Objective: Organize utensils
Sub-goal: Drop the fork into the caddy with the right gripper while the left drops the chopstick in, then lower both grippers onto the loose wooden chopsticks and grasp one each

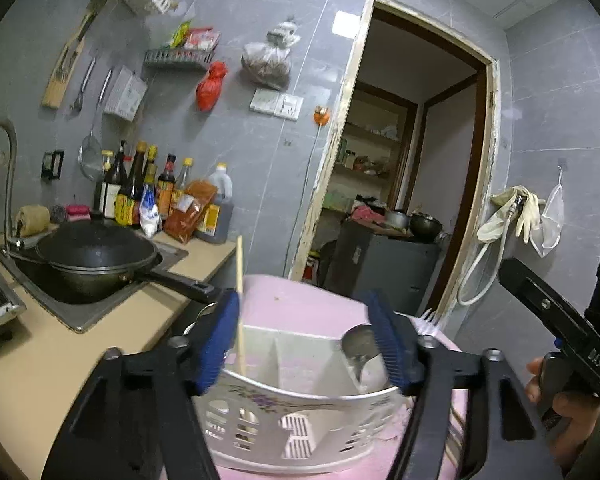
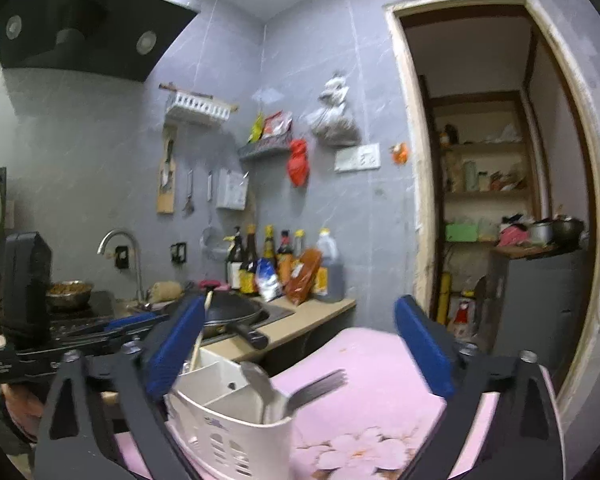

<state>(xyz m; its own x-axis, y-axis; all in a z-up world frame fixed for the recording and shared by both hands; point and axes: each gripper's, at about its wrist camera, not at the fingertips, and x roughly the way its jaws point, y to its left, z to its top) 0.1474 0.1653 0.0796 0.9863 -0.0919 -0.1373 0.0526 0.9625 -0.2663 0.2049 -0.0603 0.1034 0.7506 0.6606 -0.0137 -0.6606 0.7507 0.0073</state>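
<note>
**Both claws spread over the utensil holder**

Nearest your left camera, the left claw (image 1: 306,338) stands spread wide, its blue pads (image 1: 216,346) flanking the white utensil holder (image 1: 300,424) without pinching anything. The holder sits on a pink cloth (image 1: 296,300) and is split into compartments. A wooden chopstick (image 1: 240,304) stands upright in the left compartment, just beside your left pad. A metal spoon (image 1: 360,346) leans in the right compartment, partly hidden behind the right pad, and the tines of a fork (image 1: 430,318) show just past it.

Your right claw (image 2: 300,346) is also spread, holding nothing. Below it, the same holder (image 2: 236,428) sits low in the frame, toward the left pad (image 2: 176,344). The spoon (image 2: 260,380) and fork (image 2: 320,386) share one compartment, the fork tilted with its tines out over the pink cloth (image 2: 364,380). The chopstick (image 2: 202,336) rises from the far compartment, next to the left pad.

From the left camera, your right hand (image 1: 572,412) grips its tool at the right edge, well apart from the holder. Beyond, a black wok (image 1: 96,256) rests in the sink (image 1: 80,316), with sauce bottles (image 1: 148,196) against the grey wall.
</note>
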